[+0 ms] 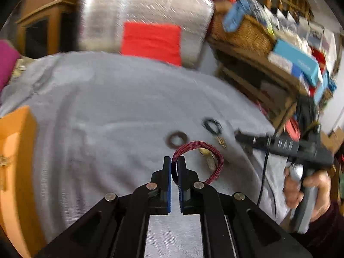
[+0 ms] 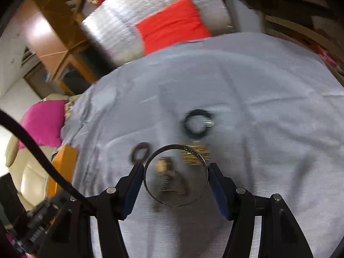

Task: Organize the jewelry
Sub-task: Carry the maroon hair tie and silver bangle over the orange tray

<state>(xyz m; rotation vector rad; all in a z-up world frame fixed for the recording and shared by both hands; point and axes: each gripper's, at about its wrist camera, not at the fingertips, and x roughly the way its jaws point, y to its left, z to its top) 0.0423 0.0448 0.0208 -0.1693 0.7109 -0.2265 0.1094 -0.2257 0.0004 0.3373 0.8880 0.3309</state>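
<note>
My left gripper [image 1: 174, 161] is shut on a red-and-black braided bangle [image 1: 215, 150], held above the grey cloth [image 1: 103, 118]. My right gripper [image 2: 175, 167] is shut on a thin silver bangle [image 2: 150, 161], gripped across its width above the cloth [image 2: 268, 107]. On the cloth lie a black ring bracelet [image 1: 212, 126], also in the right wrist view [image 2: 196, 126], a brown ring [image 1: 176, 139], seen too in the right wrist view [image 2: 139, 152], and blurred gold pieces [image 2: 194, 153]. The right gripper's body also shows in the left wrist view [image 1: 286, 146].
An orange box [image 1: 15, 161] stands at the cloth's left edge, also in the right wrist view [image 2: 62, 163]. A red and silver cushion [image 1: 150, 38] lies beyond. Cluttered wooden shelves [image 1: 279, 49] stand at right. A pink cushion [image 2: 43, 122] sits at left.
</note>
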